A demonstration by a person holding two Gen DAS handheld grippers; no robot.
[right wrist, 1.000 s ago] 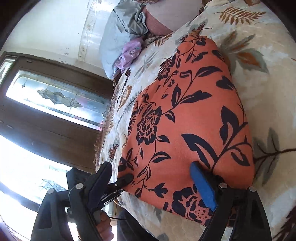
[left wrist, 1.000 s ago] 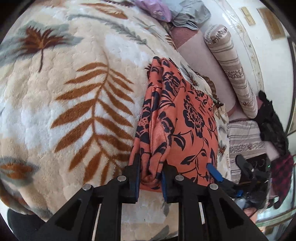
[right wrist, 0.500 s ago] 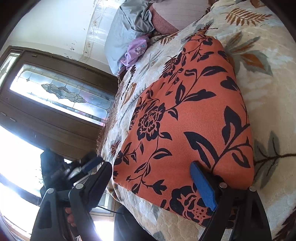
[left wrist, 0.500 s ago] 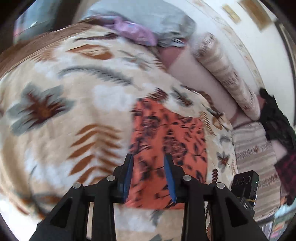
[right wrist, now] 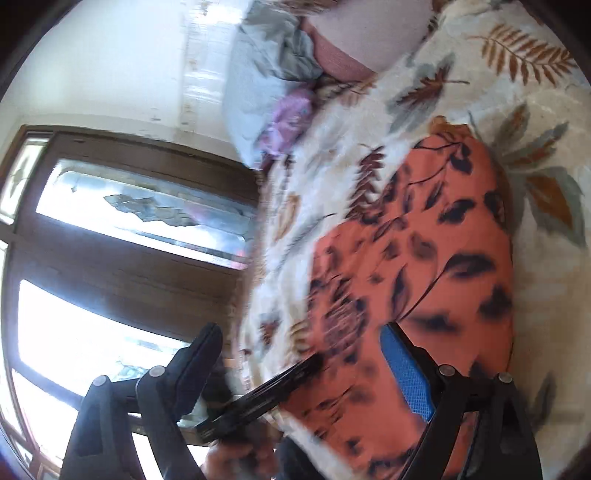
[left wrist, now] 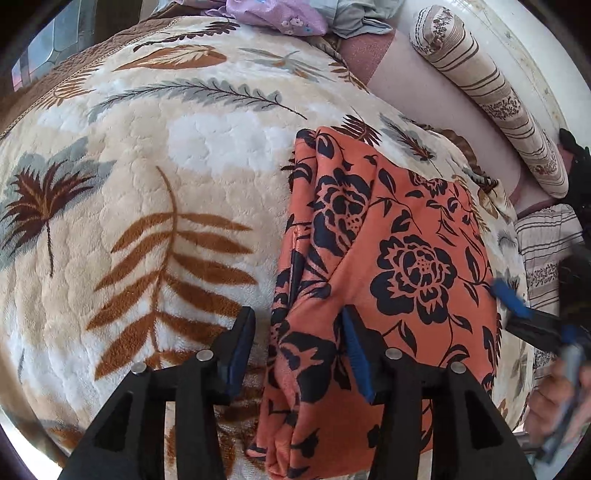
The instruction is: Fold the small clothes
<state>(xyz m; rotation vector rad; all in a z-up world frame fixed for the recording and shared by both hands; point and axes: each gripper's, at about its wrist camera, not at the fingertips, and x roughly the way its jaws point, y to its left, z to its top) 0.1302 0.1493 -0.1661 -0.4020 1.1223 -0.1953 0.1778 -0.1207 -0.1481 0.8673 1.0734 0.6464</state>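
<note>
An orange garment with a dark floral print (left wrist: 388, 266) lies folded on the leaf-patterned blanket (left wrist: 147, 184). My left gripper (left wrist: 295, 354) is open, its jaws straddling the garment's bunched left edge without pinching it. My right gripper (right wrist: 303, 369) is open above the garment (right wrist: 424, 266), which is blurred in the right wrist view. Its blue-padded finger (left wrist: 511, 301) shows at the garment's right edge in the left wrist view. The left gripper's finger (right wrist: 280, 384) crosses the right wrist view.
A striped bolster (left wrist: 491, 92) and a pink cushion (left wrist: 399, 74) lie at the far right. Lilac (left wrist: 277, 14) and grey (right wrist: 266, 74) clothes are piled at the blanket's far end. A wooden-framed window (right wrist: 110, 229) stands beyond the bed's left side.
My left gripper let go of the garment's bunched edge, lifted away, then came back down open around it. My right gripper pulled back off the garment and is moving.
</note>
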